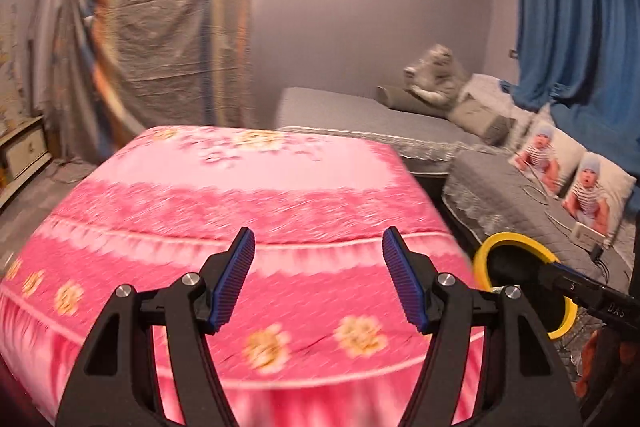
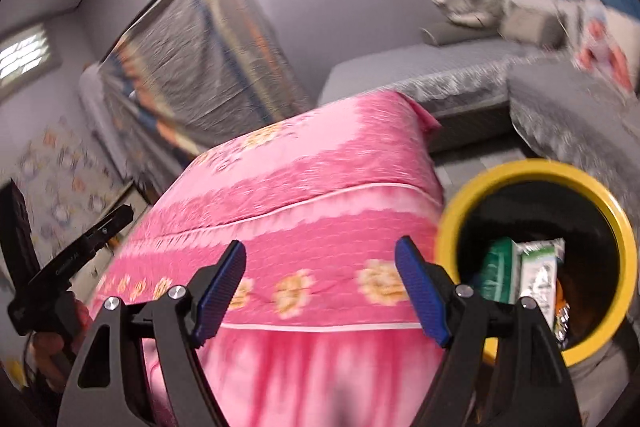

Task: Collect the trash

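A black bin with a yellow rim [image 2: 540, 171] stands right of the pink bed; it holds green and white wrappers [image 2: 520, 275]. Its yellow rim also shows in the left wrist view [image 1: 516, 241], partly behind the right gripper's body. My left gripper [image 1: 318, 279] is open and empty above the pink floral bedspread [image 1: 240, 195]. My right gripper [image 2: 320, 291] is open and empty above the same bedspread [image 2: 304, 171], just left of the bin. The left gripper's body shows at the left edge of the right wrist view [image 2: 68, 259]. No loose trash shows on the bedspread.
A grey bed [image 1: 360, 115] with pillows stands behind, and another grey bed [image 1: 520, 203] with baby-print cushions [image 1: 576, 179] to the right. A wrapped mattress [image 1: 168, 39] leans on the far wall. A blue curtain [image 1: 576, 7] hangs at right. A low cabinet [image 1: 24, 151] is at left.
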### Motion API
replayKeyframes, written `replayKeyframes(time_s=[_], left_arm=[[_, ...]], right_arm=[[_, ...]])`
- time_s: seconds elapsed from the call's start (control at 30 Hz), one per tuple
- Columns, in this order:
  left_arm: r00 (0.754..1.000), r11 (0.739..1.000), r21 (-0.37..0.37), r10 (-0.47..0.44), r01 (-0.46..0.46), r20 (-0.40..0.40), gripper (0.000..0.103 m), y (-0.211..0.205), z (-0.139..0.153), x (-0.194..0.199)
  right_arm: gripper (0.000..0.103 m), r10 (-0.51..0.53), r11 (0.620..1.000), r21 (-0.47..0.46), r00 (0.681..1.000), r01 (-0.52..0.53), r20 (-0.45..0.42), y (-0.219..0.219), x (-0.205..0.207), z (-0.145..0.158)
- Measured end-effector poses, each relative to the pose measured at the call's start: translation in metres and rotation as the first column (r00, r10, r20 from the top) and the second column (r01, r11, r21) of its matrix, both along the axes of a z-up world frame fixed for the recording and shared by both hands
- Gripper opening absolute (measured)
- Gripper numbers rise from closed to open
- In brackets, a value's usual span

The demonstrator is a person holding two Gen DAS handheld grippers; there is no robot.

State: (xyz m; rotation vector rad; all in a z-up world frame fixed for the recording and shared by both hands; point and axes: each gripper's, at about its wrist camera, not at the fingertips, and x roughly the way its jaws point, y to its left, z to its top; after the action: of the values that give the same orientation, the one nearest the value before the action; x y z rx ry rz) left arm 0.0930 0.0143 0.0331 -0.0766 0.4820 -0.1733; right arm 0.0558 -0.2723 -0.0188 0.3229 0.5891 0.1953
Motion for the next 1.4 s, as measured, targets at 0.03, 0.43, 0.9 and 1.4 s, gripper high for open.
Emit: replayKeyframes(time_s=[0.03,0.43,0.9,1.4], left_arm=[[1.0,1.0,0.003,0.02,-0.02,0.004,0.063,0.008,-0.002,-0.007],[0.984,0.989,-0.046,0.147,-0.143,0.096,0.091,0.049,-0.006,-0.066],[0.982,0.993,-0.069,0.104,-0.094,0.159,0.095,0.027,-0.004,-0.074],[0.974,0.996,-0.062,0.074,-0.062,0.216,0.095,0.007,0.016,-0.072]], right_arm=[[0.074,0.01,1.0,-0.019,1.0,-0.01,0.015,0.011,-0.002,0.002],[0.091,-0.023,0.988,-0.148,0.988,0.046,0.152,0.06,-0.026,0.004],[0.095,-0.167,0.962,-0.17,0.951,0.215,0.258,0.047,-0.052,-0.007],[0.095,-0.196,0.949,-0.176,0.929,0.26,0.315,0.045,-0.062,0.008]])
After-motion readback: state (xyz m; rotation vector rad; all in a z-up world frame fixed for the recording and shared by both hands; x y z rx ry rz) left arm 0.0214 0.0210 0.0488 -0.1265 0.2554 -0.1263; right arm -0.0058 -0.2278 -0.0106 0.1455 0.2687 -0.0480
